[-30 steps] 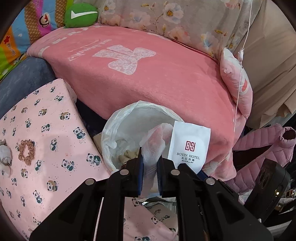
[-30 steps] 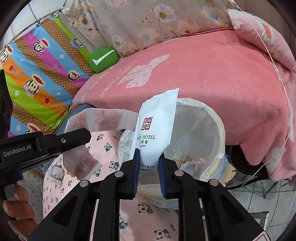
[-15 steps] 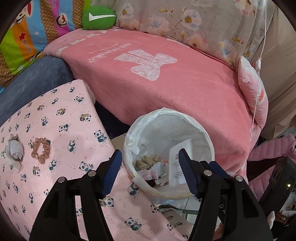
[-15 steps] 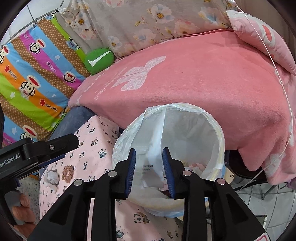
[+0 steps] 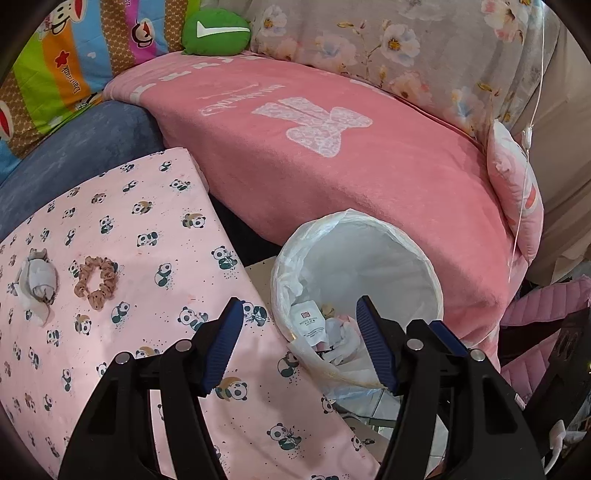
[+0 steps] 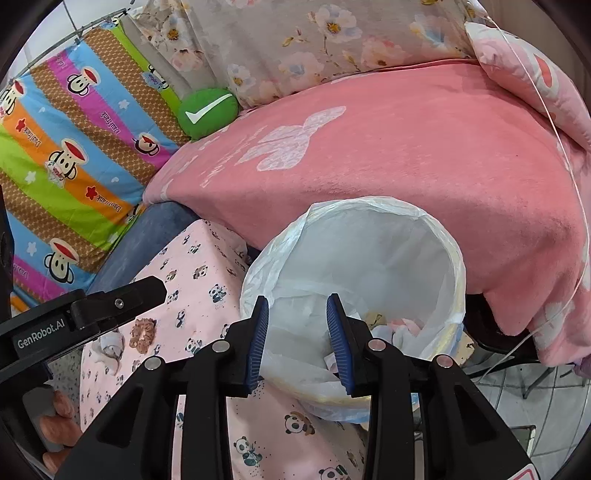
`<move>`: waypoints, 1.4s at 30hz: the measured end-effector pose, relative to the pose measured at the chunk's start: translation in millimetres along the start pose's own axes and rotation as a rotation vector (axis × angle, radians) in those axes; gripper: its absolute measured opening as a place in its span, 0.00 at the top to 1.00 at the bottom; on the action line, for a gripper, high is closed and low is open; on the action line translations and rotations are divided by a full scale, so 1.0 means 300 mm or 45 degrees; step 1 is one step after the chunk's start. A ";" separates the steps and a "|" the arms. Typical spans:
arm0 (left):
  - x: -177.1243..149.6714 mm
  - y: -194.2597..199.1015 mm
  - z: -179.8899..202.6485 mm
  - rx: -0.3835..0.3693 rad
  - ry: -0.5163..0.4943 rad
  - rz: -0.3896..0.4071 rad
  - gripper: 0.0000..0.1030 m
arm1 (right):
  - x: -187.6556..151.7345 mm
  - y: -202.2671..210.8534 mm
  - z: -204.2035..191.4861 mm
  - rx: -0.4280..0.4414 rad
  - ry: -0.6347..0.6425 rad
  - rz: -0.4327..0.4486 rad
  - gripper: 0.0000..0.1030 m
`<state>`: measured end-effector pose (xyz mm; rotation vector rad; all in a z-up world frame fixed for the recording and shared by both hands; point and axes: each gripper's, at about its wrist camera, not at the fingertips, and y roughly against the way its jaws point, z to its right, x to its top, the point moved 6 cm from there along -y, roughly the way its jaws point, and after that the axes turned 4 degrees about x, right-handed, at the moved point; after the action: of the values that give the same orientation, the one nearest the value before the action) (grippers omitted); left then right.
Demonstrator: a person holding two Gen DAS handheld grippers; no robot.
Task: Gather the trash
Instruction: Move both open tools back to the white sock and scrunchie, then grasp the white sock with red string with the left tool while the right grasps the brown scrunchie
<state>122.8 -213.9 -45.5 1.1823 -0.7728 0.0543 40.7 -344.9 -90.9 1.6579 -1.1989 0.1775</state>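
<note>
The black arm of the left gripper (image 6: 79, 317) carries the white words "GenRobot.AI". The striped cartoon sheet (image 6: 74, 147) shows "Paul Frank" printed many times. The green cushion (image 5: 216, 31) has a white swoosh sign. The pink blanket (image 5: 332, 166) and the white sachet (image 5: 308, 325) carry writing too small to read

the right gripper (image 6: 297, 334) hangs over the near rim of the lined bin (image 6: 354, 295), its blue fingers (image 6: 258, 339) parted with nothing between them, having just been opening. crumpled wrappers (image 6: 395, 325) lie at the bottom of the white bag. the bin stands between a pink blanket (image 6: 406, 155) and a panda-print sheet (image 6: 199, 288). on that sheet, to the left, lie a brown scrunchie (image 6: 142, 334) and a small white wad (image 6: 110, 345). the left gripper (image 6: 88, 314) juts in from the left edge, a hand (image 6: 61, 417) below it. a green cushion (image 6: 207, 112) sits further back.
</note>
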 end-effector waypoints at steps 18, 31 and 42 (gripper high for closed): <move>-0.041 0.050 -0.195 0.046 0.116 0.012 0.41 | -0.064 -0.007 -0.187 0.033 0.122 -0.043 0.65; -0.105 0.077 -0.465 0.152 0.261 0.009 0.41 | -0.133 -0.067 -0.377 0.075 0.251 -0.110 0.60; -0.172 0.097 -0.776 0.302 0.414 0.013 0.35 | -0.242 -0.157 -0.595 0.114 0.373 -0.200 0.60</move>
<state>191.4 12.5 -87.9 1.3524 -0.4938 0.3461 115.2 -161.2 -85.0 1.7268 -0.8479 0.3667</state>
